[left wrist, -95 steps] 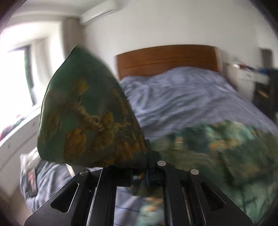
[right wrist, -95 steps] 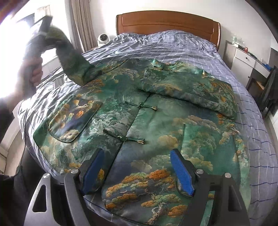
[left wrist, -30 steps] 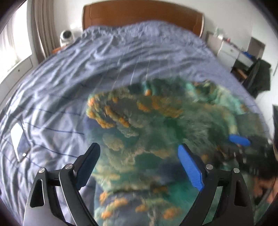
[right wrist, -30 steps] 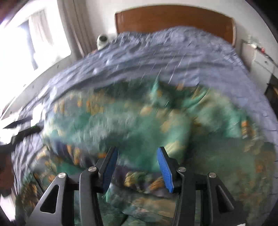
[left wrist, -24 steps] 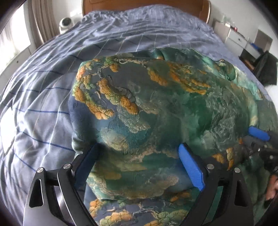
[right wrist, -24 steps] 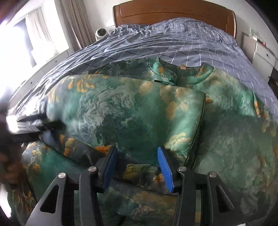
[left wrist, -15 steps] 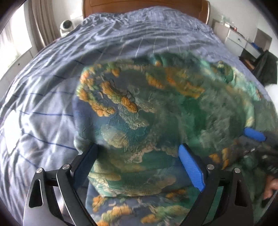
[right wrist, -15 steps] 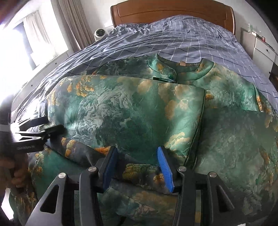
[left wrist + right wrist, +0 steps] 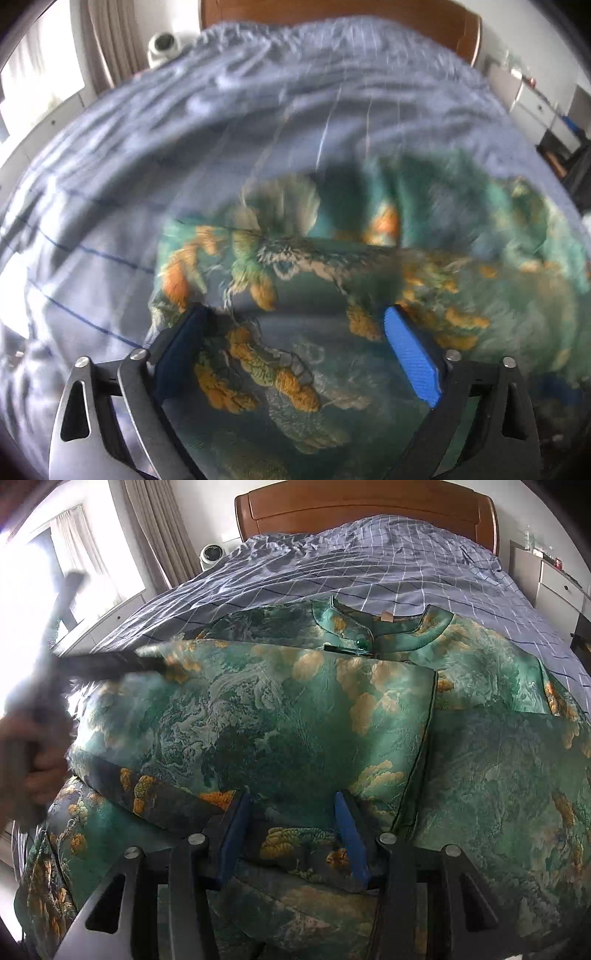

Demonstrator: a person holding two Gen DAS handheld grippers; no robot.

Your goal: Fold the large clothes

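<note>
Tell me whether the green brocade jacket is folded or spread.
Partly folded: the green brocade jacket has both sleeves laid across its front, collar still exposed.

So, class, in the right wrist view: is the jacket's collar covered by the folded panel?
No. The collar lies bare at the far end of the jacket, beyond the edge of the folded panel.

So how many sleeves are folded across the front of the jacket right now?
2. One sleeve lies across the middle of the jacket, the right gripper at its cuff. The other sleeve lies on the right. More layers may be hidden underneath.
</note>
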